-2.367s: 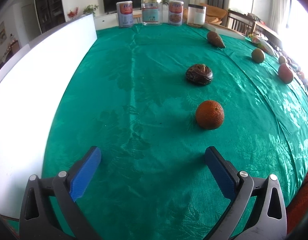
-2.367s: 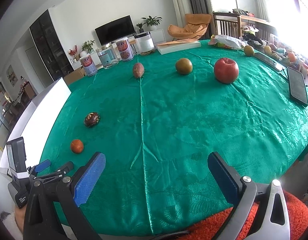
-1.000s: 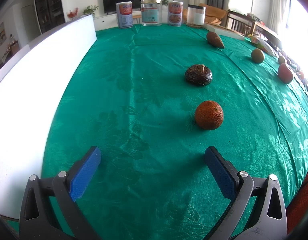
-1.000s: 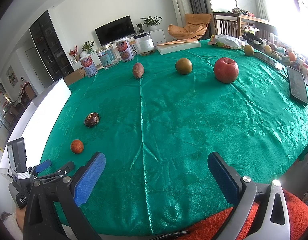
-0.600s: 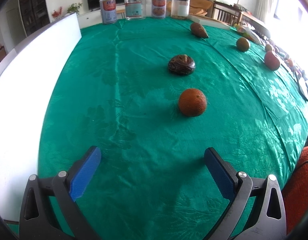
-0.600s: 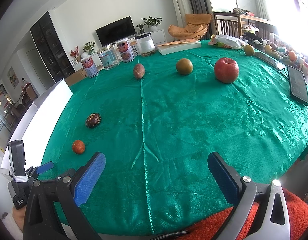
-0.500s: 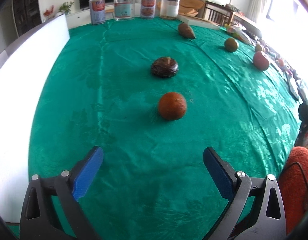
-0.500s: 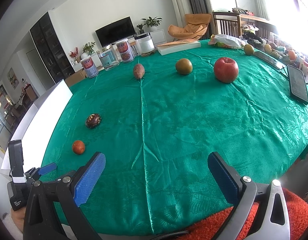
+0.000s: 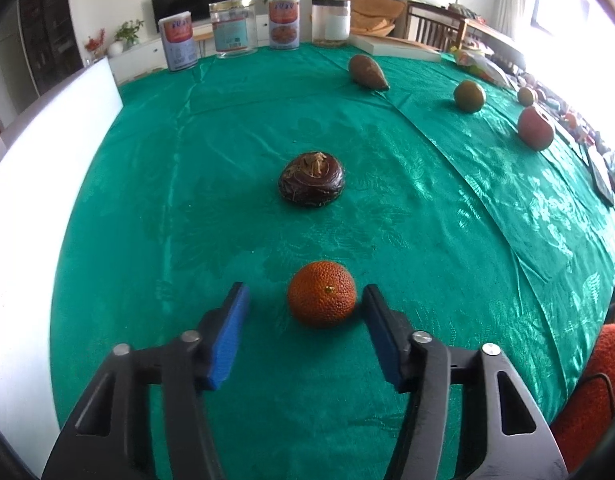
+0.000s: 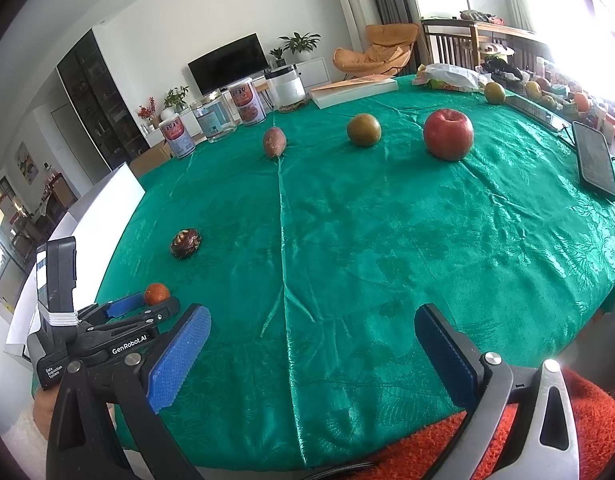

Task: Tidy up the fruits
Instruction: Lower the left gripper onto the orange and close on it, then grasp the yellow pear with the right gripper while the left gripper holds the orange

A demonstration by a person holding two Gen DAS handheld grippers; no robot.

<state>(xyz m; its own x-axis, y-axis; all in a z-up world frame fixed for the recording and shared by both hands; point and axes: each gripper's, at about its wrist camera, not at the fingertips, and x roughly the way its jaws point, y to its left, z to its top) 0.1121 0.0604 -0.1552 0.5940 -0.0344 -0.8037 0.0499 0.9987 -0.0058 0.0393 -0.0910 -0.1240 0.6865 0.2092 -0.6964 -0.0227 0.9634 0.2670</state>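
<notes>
The green tablecloth (image 9: 155, 184) is filling both views. I am holding my right gripper (image 10: 311, 328) spread wide over bare cloth at the bottom of its frame. My left gripper (image 9: 303, 304), low in its frame, is standing released around the small orange fruit (image 9: 321, 299), which is sitting on the cloth between the blue pads (image 9: 229, 336), nearer the right one.
</notes>
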